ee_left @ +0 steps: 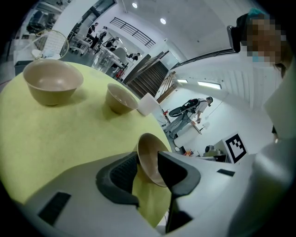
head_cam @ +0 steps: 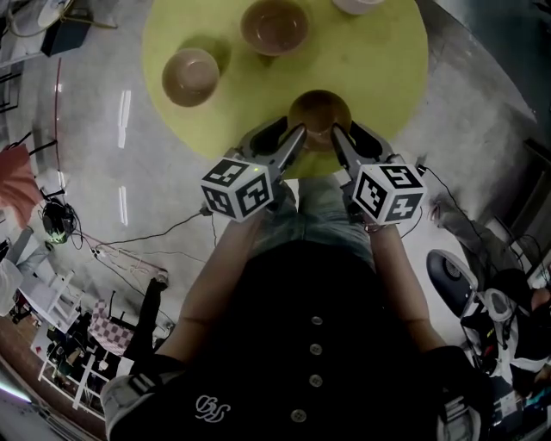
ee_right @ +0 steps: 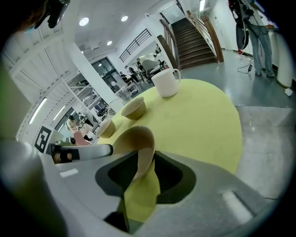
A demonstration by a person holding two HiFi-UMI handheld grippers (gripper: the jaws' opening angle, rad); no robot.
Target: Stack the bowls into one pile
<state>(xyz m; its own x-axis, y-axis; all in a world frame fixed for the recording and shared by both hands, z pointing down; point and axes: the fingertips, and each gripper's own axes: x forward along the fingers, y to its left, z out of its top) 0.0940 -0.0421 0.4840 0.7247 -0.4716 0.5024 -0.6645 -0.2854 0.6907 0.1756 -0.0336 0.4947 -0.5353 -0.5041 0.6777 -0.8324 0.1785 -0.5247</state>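
Observation:
Three tan bowls stand on a round yellow table (head_cam: 379,60). The nearest bowl (head_cam: 319,108) is at the table's front edge, between my two grippers. My left gripper (head_cam: 297,133) has that bowl's left rim (ee_left: 149,159) between its pads, which look pressed on the wall. My right gripper (head_cam: 337,133) straddles the bowl's right rim (ee_right: 138,143). The wall leans on one pad, and a sliver of table shows beside the other. A second bowl (head_cam: 191,76) sits at the left, and a third (head_cam: 274,26) at the back.
A white cup (head_cam: 357,4) stands at the table's far edge, right of the third bowl. The person's body is close against the front edge of the table. Grey floor, cables and furniture surround the table.

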